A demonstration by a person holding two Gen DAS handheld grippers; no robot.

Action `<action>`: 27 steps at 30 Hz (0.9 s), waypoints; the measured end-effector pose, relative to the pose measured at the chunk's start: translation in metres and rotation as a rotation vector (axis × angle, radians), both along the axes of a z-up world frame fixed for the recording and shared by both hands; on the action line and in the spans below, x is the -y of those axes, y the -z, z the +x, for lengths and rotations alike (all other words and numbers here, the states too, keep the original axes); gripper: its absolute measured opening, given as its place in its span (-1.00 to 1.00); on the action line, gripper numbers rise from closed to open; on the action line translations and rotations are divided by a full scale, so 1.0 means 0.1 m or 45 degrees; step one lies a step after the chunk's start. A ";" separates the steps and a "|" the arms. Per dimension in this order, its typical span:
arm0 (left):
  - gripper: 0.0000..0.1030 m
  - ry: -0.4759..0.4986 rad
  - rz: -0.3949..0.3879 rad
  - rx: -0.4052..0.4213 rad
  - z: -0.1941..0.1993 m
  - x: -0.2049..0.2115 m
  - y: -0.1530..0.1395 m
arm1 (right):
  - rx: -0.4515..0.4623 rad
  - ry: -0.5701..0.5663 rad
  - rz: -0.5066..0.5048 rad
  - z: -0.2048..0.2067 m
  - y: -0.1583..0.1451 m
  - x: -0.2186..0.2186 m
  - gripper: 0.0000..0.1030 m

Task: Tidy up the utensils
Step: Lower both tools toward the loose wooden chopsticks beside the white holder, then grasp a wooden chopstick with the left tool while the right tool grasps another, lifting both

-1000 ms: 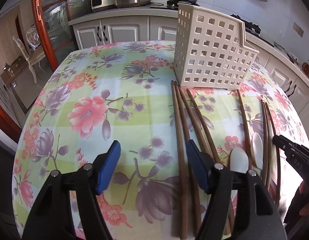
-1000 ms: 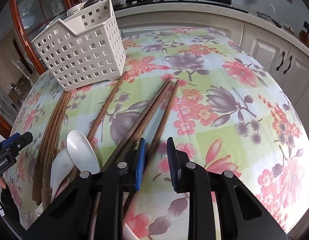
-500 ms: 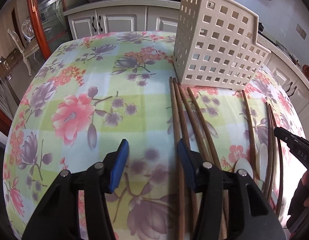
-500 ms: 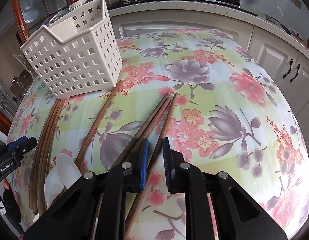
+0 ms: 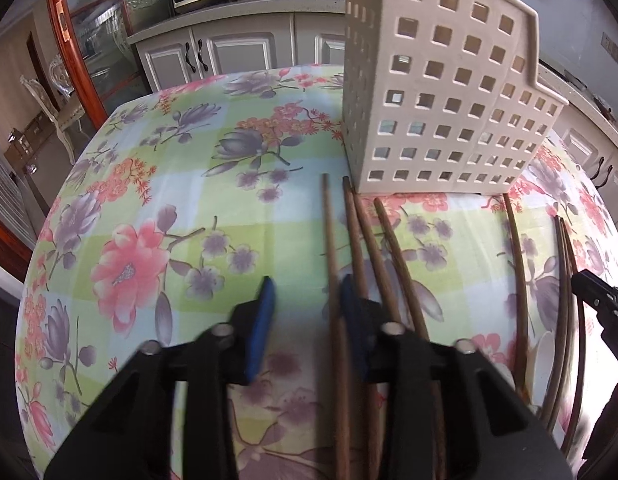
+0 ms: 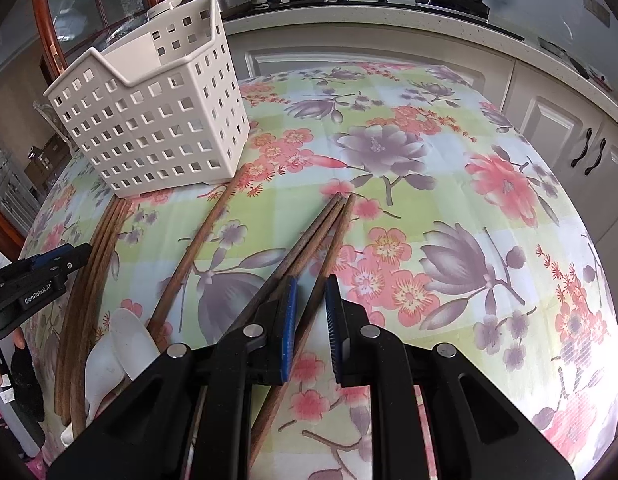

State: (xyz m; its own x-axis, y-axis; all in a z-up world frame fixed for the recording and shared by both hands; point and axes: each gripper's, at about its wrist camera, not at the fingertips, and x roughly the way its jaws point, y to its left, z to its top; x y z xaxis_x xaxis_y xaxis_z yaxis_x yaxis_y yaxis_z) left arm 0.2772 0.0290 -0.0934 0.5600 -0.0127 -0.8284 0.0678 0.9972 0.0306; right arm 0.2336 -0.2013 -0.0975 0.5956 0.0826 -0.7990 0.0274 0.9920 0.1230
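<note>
**Both grippers narrow onto chopsticks in front of the caddy**

Since a second ago both grippers have pushed forward toward the white caddy (image 5: 441,92) and their jaws have drawn in. The left gripper (image 5: 307,316) is released, jaws wide, with the leftmost chopstick (image 5: 331,256) between its pads, tip just short of the caddy's base. The spoons (image 6: 125,344) lie near the middle, well short of the caddy. The right gripper (image 6: 311,320) has narrowed around a single chopstick (image 6: 329,248) of the bundle farthest right of the caddy; I cannot tell whether the pads touch it. To do this well, I'd pinch one stick squarely before lifting.
</note>
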 end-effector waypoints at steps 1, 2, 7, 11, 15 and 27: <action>-0.77 0.011 0.010 0.003 -0.01 0.03 0.00 | 0.002 -0.001 -0.004 0.00 0.00 0.00 -0.71; -0.86 0.018 0.022 0.007 -0.02 0.05 0.00 | 0.005 -0.001 -0.009 0.00 0.00 0.00 -0.73; -0.88 0.060 -0.025 0.024 -0.11 0.06 0.01 | 0.017 -0.006 -0.001 -0.02 0.01 0.02 -0.77; -0.88 0.048 -0.069 0.053 -0.18 0.01 -0.04 | 0.036 -0.003 0.066 -0.07 -0.02 0.08 -0.82; -0.88 0.040 -0.117 0.113 -0.34 -0.05 -0.20 | 0.094 -0.012 0.095 -0.17 -0.13 0.08 -0.83; -0.88 0.060 -0.181 0.334 -0.92 -0.08 -0.79 | 0.344 -0.074 0.079 -0.61 -0.79 -0.01 -0.84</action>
State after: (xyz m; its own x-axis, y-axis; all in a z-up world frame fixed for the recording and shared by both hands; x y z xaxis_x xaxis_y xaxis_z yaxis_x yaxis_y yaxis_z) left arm 0.1857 0.0366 -0.0147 0.7508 -0.1496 -0.6433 0.1227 0.9887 -0.0866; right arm 0.1726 -0.2005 -0.0181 0.7791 0.1664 -0.6045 -0.0711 0.9814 0.1784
